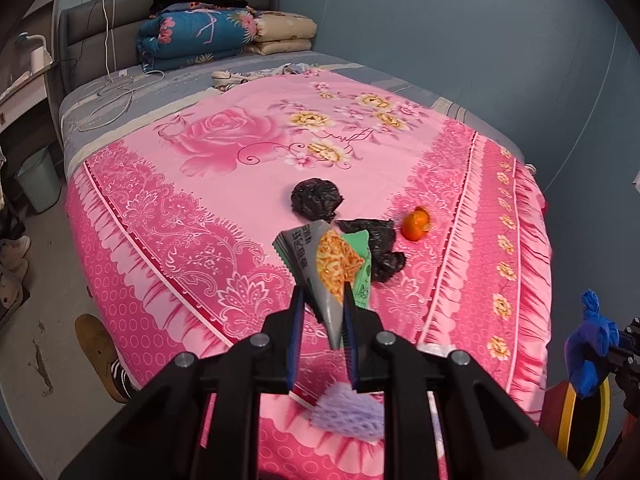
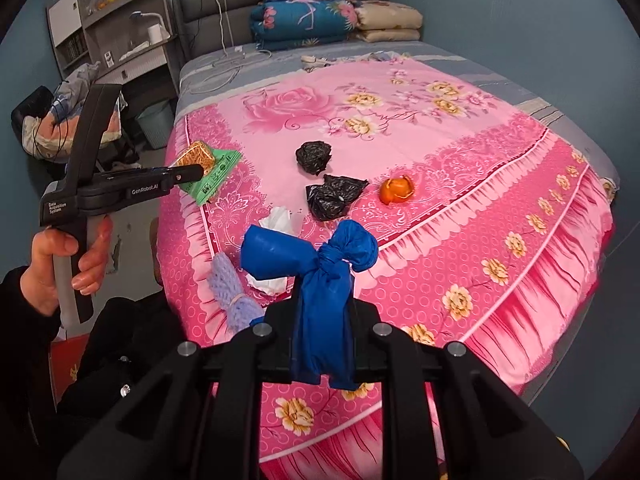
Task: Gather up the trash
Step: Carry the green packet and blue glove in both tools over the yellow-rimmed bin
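My left gripper [image 1: 323, 316] is shut on a green and grey snack wrapper [image 1: 332, 264] and holds it above the pink bedspread [image 1: 224, 168]; the wrapper also shows in the right wrist view [image 2: 208, 170]. My right gripper [image 2: 323, 308] is shut on a knotted blue plastic bag [image 2: 320, 276], held over the bed's front edge. On the bed lie a crumpled black bag [image 2: 314, 156], a second black bag [image 2: 332, 196], an orange peel [image 2: 396, 190], a white tissue [image 2: 276, 220] and a purple foam net [image 2: 232, 292].
Folded quilts [image 2: 312, 20] and a charger cable [image 2: 228, 56] are at the head of the bed. A pale bin [image 1: 38, 178] stands on the floor left of the bed, near a desk and shelves [image 2: 116, 20]. A blue wall runs along the right.
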### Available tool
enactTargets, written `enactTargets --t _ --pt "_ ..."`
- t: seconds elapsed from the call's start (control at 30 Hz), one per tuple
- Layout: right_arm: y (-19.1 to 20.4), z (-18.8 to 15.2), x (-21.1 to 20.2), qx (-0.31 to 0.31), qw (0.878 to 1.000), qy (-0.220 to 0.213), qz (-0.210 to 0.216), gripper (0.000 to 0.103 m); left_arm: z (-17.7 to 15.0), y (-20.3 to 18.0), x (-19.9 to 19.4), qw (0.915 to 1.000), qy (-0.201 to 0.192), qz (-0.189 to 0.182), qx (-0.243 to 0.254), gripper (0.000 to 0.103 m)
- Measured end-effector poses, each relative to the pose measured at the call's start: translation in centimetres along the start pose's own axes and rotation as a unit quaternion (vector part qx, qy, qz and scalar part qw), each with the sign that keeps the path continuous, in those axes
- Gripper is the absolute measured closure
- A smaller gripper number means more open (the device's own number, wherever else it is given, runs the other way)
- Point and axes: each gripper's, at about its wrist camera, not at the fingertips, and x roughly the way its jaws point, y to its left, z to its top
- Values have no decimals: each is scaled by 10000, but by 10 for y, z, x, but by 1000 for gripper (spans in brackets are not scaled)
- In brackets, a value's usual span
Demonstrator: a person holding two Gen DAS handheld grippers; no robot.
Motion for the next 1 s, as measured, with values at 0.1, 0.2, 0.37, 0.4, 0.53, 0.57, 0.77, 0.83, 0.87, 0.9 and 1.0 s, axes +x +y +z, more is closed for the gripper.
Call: enactTargets --t 0.1,0.2,0.37,0.4,0.53,0.57,0.77,0.83,0.87,0.9,1.0 --pt "-6 -7 -18 43 9999 -128 -32 87 -3 -12 -9 10000 -28 -74 61 86" --pt "-13 -15 -36 105 9996 -258 -95 87 -8 -32 -19 9997 -37 -151 210 86" --pt "-30 -26 -66 318 9982 -436 -245 87 -14 -62 -31 9985 -45 -315 439 86" --pt "-32 -28 -70 347 9980 -460 -269 87 -15 -68 -34 9981 -54 -358 489 86" --pt "-48 -39 -93 557 9958 -594 -406 87 -20 -99 -44 9956 -99 -596 711 86" --pt "-53 -43 -100 611 9951 -637 -450 87 -22 -108 -47 9946 -97 -688 767 86" --pt "-82 -62 -132 1034 9886 -880 -654 87 -30 -150 -65 9888 -162 -1112 985 86" --pt "-91 -69 -142 1187 9855 -944 -755 87 -33 -166 -72 9858 -199 -1286 1065 86" --pt "-95 -72 -147 1241 9842 -973 -799 87 -35 -172 -75 9845 -195 -1350 1102 86" --pt "-100 -76 -153 1313 9826 -1017 -835 87 -37 -178 -77 9831 -192 -1410 1155 86" --pt "-112 -87 -171 1496 9778 -1121 -949 87 -45 -200 -85 9780 -219 -1541 1386 86"
